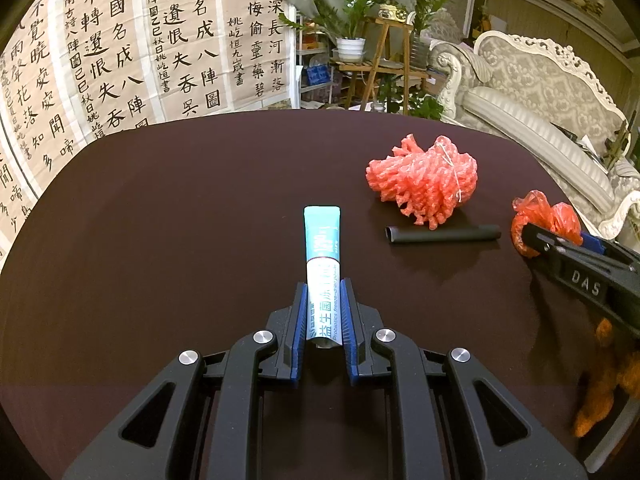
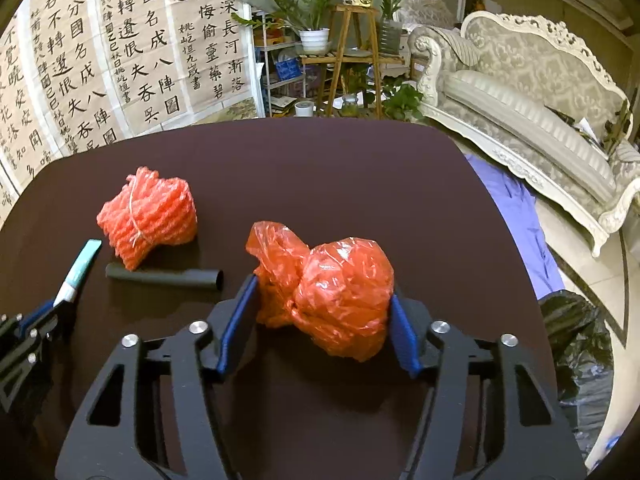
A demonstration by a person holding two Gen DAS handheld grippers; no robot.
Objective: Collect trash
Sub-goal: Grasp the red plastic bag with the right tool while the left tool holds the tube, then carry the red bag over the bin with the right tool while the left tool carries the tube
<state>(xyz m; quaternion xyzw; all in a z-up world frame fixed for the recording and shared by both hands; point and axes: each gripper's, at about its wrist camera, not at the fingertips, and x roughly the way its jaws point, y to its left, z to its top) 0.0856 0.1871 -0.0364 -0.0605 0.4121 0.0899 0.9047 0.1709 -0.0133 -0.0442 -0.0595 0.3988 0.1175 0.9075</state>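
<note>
My left gripper point(image 1: 324, 284) is shut on a teal and white stick packet point(image 1: 322, 232), which pokes forward over the dark table point(image 1: 180, 220). The right wrist view shows that packet point(image 2: 82, 264) and gripper point(image 2: 60, 308) at the left edge. My right gripper point(image 2: 322, 288) holds a crumpled red plastic bag point(image 2: 344, 280), with both blue pads against its sides. In the left wrist view this gripper point(image 1: 536, 236) and the bag point(image 1: 560, 216) appear at the far right. A red foam net bundle point(image 1: 424, 176) and a black tube point(image 1: 442, 234) lie on the table between the grippers.
The table's rounded far edge faces calligraphy sheets point(image 1: 120, 48) and a plant stand point(image 1: 384, 60). A cream sofa point(image 2: 540, 112) stands to the right. Beside the table's right edge there is purple cloth point(image 2: 516, 216) and, on the floor, a black bag point(image 2: 572, 328).
</note>
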